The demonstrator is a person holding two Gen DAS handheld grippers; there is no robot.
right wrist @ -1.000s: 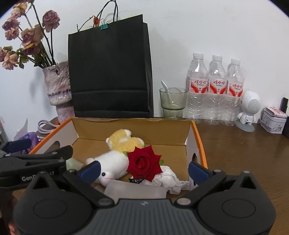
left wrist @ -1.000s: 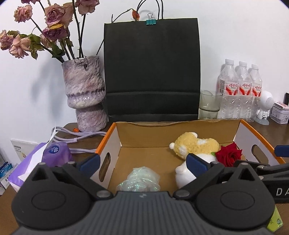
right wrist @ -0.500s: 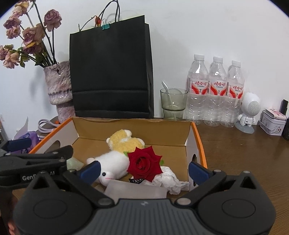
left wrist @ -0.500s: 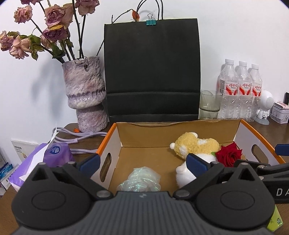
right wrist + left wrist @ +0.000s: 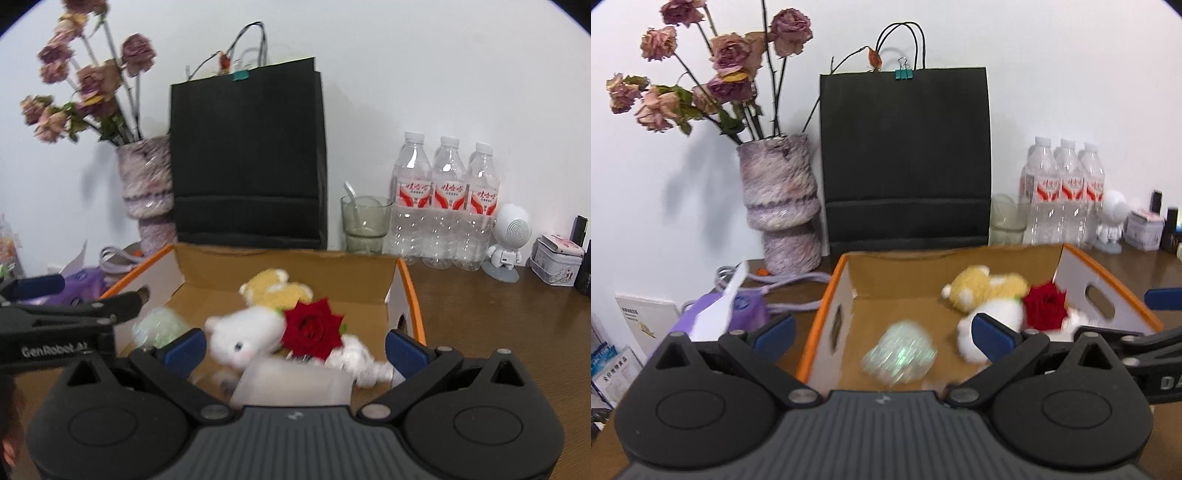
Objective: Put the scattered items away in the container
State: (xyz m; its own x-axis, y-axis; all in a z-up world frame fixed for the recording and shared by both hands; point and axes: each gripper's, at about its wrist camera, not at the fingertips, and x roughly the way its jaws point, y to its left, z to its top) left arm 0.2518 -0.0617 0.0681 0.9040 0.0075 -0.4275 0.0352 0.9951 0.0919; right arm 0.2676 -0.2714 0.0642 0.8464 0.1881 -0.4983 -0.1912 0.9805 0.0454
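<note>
both tools, left and right, hang spread and empty over the cardboard box already holding the plush toys and red rose, so i'd lift clear without snagging its rim.

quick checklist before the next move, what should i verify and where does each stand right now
1. Left gripper empty, jaws apart: ok.
2. Right gripper empty, jaws apart: ok.
3. Cardboard box upright, top open: ok.
4. Items sit inside the box: yellow plush, white plush, red rose, iridescent bundle, crumpled tissue: ok.
5. Anything scattered left to collect: cannot tell; the purple pack lies outside the box on the left, and it is unclear whether it counts.
6. Sharp view for aiming: not ok, both views are motion-blurred.
</note>
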